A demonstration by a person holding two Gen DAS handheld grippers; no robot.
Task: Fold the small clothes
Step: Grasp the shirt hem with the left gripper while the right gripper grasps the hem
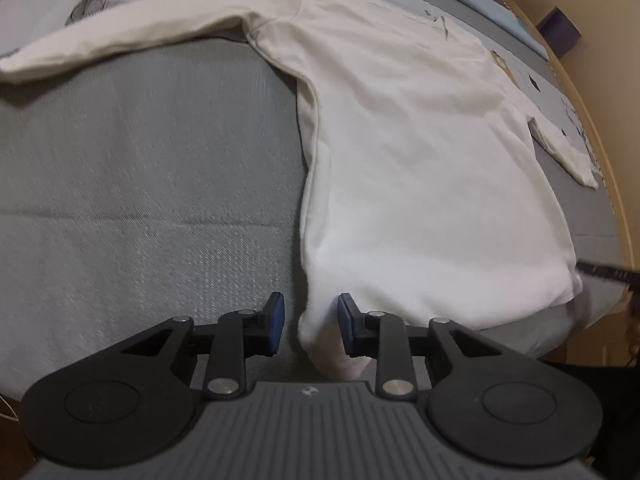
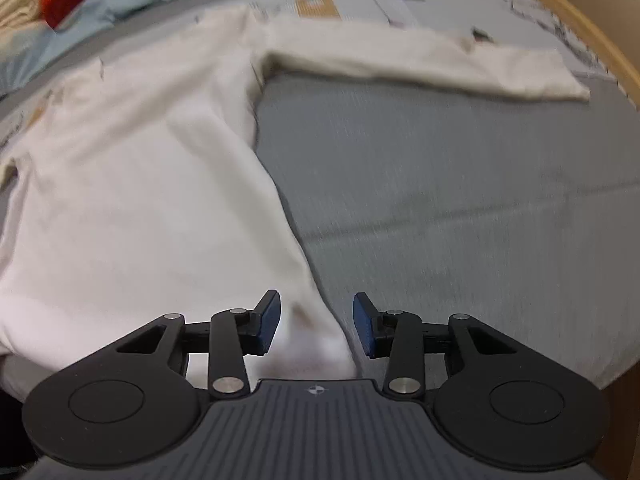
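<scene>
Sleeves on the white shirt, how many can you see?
2. One sleeve stretches out to the left of the shirt on the bed. The other sleeve stretches out to the right. Neither is folded in yet.

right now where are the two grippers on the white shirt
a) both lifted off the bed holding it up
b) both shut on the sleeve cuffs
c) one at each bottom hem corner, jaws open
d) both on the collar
c: the left gripper and right gripper each straddle a bottom corner of the white shirt, jaws apart, sleeves spread out on the bed.
</scene>
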